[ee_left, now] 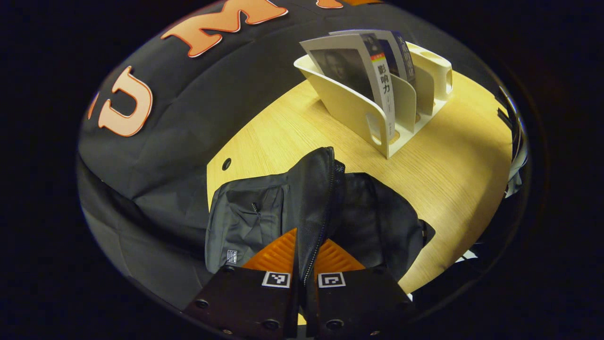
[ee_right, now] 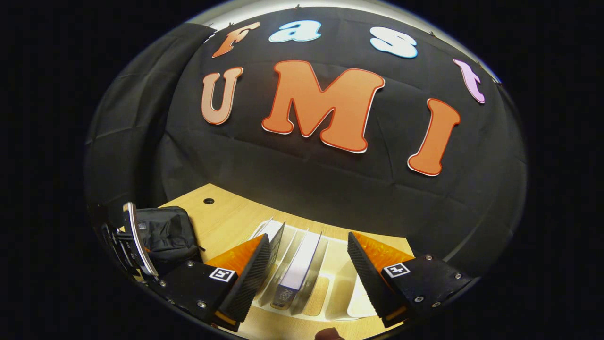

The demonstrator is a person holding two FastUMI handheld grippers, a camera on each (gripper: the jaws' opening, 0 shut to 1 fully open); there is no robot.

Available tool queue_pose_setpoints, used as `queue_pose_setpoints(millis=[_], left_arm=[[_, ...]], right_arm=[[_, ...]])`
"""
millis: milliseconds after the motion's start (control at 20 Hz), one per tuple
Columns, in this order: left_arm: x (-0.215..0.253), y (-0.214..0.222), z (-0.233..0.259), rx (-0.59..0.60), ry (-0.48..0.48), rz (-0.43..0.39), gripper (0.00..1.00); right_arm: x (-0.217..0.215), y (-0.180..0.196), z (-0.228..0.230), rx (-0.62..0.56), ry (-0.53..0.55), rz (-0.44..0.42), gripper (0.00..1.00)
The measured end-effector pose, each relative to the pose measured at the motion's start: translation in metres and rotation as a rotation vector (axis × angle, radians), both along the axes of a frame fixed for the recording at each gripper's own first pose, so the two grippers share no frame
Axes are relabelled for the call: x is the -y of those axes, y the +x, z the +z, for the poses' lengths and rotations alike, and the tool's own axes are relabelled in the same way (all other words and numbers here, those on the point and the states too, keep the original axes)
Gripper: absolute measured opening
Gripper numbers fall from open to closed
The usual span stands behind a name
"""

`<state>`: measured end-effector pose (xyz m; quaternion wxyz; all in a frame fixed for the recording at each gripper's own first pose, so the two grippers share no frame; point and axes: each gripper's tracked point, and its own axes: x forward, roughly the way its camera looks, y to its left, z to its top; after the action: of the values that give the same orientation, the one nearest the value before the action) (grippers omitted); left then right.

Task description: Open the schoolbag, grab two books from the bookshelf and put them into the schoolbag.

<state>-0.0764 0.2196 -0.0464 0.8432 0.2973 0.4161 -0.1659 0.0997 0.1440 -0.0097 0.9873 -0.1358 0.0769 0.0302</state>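
Black nylon schoolbag (ee_left: 264,212) flap is pinched between my left fingers (ee_left: 278,255). My right fingers (ee_right: 255,269) gape, straddling white-spined books (ee_right: 295,269) in the cream plastic bookshelf (ee_right: 339,302) below. Closing off-centre would probably catch a divider, dragging it across the wooden surface (ee_left: 453,179).

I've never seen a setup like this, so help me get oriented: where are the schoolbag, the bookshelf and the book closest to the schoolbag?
schoolbag (ee_left: 245,212), left gripper view, on its front pocket panel.
bookshelf (ee_left: 351,111), left gripper view, on its nearest cream divider.
book (ee_left: 339,63), left gripper view, on its grey front cover.
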Motion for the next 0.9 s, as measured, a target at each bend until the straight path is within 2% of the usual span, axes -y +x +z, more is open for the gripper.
queue_pose_setpoints(millis=[350,500,900], left_arm=[[-0.015,0.004,0.027,-0.120,-0.152,-0.052,0.07],[-0.022,0.005,0.037,-0.170,-0.204,-0.057,0.06],[-0.034,0.020,0.061,-0.313,-0.250,-0.102,0.06]], right_arm=[[-0.016,0.015,-0.011,-0.147,-0.024,-0.041,0.99],[-0.025,0.025,-0.017,-0.218,-0.036,-0.033,0.99],[-0.049,0.044,-0.045,-0.437,0.023,-0.030,0.99]])
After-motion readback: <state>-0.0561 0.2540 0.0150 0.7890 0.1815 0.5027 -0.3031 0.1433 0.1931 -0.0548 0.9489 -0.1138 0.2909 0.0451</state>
